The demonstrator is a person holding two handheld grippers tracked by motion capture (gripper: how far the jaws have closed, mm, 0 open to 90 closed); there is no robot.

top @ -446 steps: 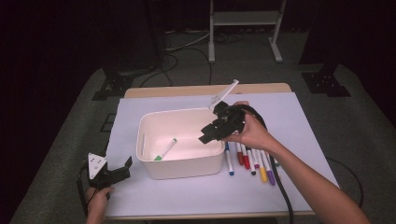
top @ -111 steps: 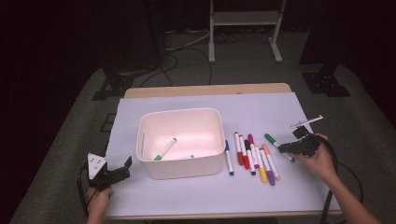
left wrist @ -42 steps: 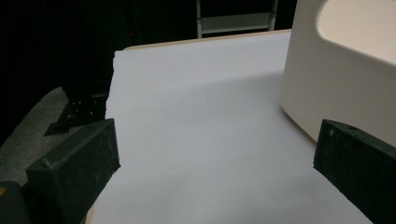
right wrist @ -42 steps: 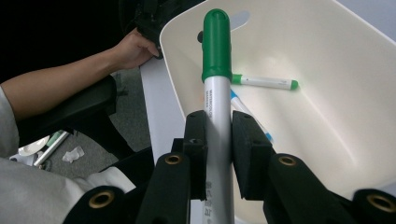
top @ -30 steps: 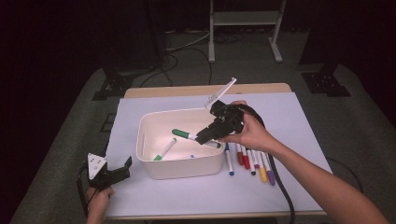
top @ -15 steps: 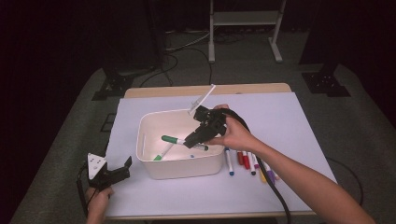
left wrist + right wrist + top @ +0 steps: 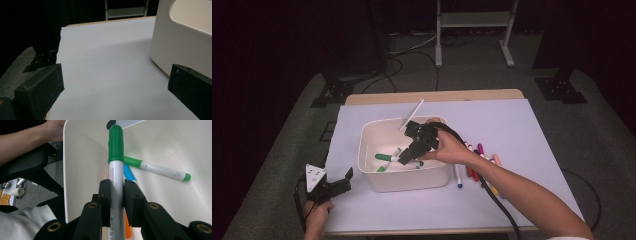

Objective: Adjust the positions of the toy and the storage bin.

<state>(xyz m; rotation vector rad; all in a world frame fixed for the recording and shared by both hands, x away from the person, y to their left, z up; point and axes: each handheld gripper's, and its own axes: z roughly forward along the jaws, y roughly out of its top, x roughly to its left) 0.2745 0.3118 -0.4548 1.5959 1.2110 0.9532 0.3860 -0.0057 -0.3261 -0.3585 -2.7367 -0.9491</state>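
Note:
A white bin [image 7: 408,181] stands in the middle of the white table sheet. My right gripper [image 7: 405,159] reaches down into it, shut on a green-capped marker [image 7: 385,157]. In the right gripper view the jaws of that gripper [image 7: 117,190] pinch the white barrel, and the green-capped marker [image 7: 116,147] points toward the bin's wall. On the bin floor lie another green marker [image 7: 160,170] and a blue marker [image 7: 129,175]. At the front left my left gripper [image 7: 341,182] rests open. Nothing lies between the left gripper [image 7: 115,82] fingers; the bin [image 7: 180,45] is to their right.
Several coloured markers [image 7: 477,157] lie in a row on the sheet right of the bin, partly under the right forearm. A blue-tipped marker [image 7: 458,178] lies nearest the bin. A metal stand [image 7: 472,25] and cables sit on the floor behind the table.
My right gripper has carried the green marker leftward and down, from above the bin's right rim into the bin. The left gripper has stayed put.

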